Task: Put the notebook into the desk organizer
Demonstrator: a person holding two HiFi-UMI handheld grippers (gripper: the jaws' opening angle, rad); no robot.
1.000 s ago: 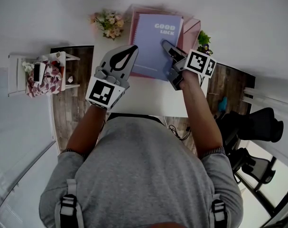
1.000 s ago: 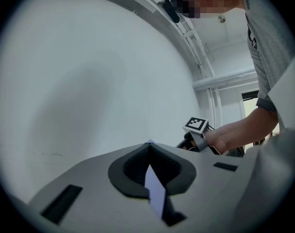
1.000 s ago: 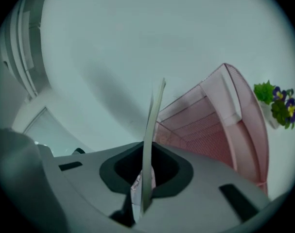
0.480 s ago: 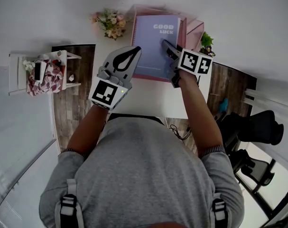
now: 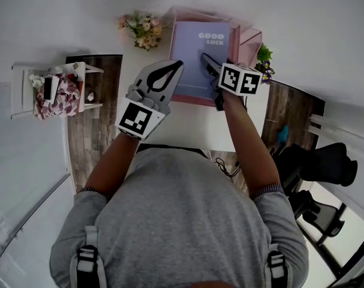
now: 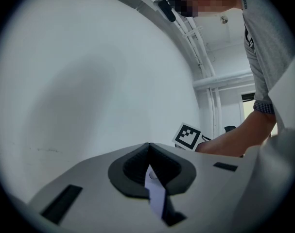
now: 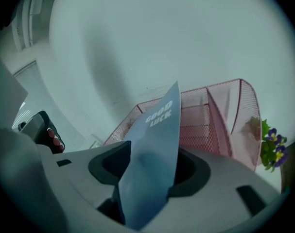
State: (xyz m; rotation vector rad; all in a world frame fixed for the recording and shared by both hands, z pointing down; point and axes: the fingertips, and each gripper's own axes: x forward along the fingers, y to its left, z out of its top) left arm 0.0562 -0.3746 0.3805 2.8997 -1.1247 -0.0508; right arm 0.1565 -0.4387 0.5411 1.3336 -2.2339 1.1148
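Observation:
A lavender notebook [image 5: 196,50] marked GOOD LUCK stands in the pink wire-mesh desk organizer [image 5: 246,38] at the back of the white desk. My left gripper [image 5: 170,68] is at the notebook's lower left edge, shut on it; a thin sliver of the notebook [image 6: 155,192] shows between its jaws. My right gripper [image 5: 207,62] is at the notebook's right edge. Its jaws are opening, and the notebook [image 7: 154,140] stands loose between them. Behind it, the organizer [image 7: 210,115] fills the right gripper view.
A flower bouquet [image 5: 140,29] lies left of the organizer, and a small pot of purple flowers [image 5: 263,59] stands to its right. The white desk [image 5: 187,125] ends just in front of the person's body. A cluttered shelf [image 5: 56,92] stands left, a black chair [image 5: 319,161] right.
Both grippers have carried the notebook further back, and it now sits deeper in the organizer. The right gripper's jaws have spread apart from the notebook.

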